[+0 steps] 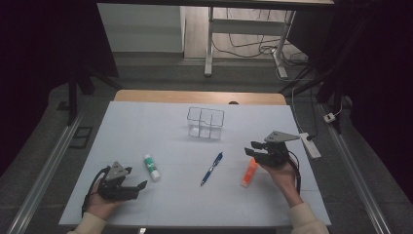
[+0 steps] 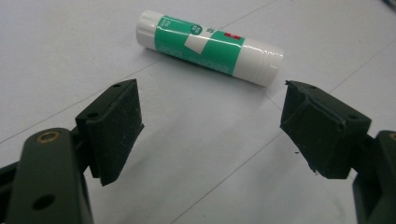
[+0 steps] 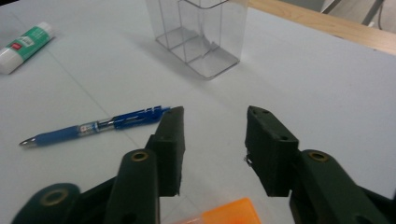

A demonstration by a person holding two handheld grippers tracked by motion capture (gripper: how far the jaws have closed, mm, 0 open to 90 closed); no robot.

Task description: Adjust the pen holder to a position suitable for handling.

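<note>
A green and white glue stick (image 1: 151,167) (image 2: 208,47) lies on the white table mat, just beyond my left gripper (image 1: 137,188) (image 2: 212,135), which is open and holds nothing. A blue pen (image 1: 211,168) (image 3: 95,126) lies near the middle, left of my right gripper (image 1: 251,148) (image 3: 214,140). That gripper is open too, hovering over the top end of an orange marker (image 1: 249,173) (image 3: 224,213). A clear plastic organiser (image 1: 205,123) (image 3: 201,32) with compartments stands upright further back.
The white mat (image 1: 146,126) covers a wooden table whose far edge (image 1: 199,96) shows behind it. A white power strip (image 1: 310,145) lies off the mat's right side. Desk legs and cables are on the floor beyond.
</note>
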